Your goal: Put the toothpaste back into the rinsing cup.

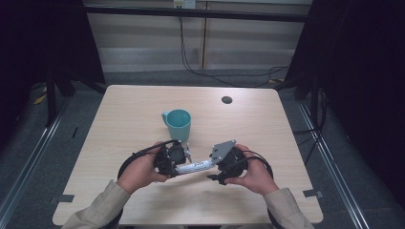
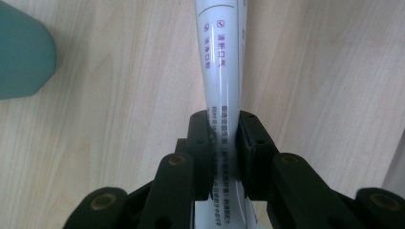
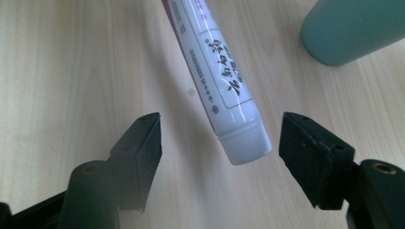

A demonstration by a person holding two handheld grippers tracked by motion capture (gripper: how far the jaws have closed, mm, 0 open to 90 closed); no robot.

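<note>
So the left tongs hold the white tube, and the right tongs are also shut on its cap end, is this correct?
Not quite. The left tongs do hold the white tube, but the right tongs are open: in the right gripper view the cap end sits between the spread jaws, touching neither.

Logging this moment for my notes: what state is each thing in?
tube: cap on, gripped at its flat end, held between the two tools
left tool: shut on the tube
right tool: open, jaws either side of the cap, not touching
mug: upright on the table
</note>
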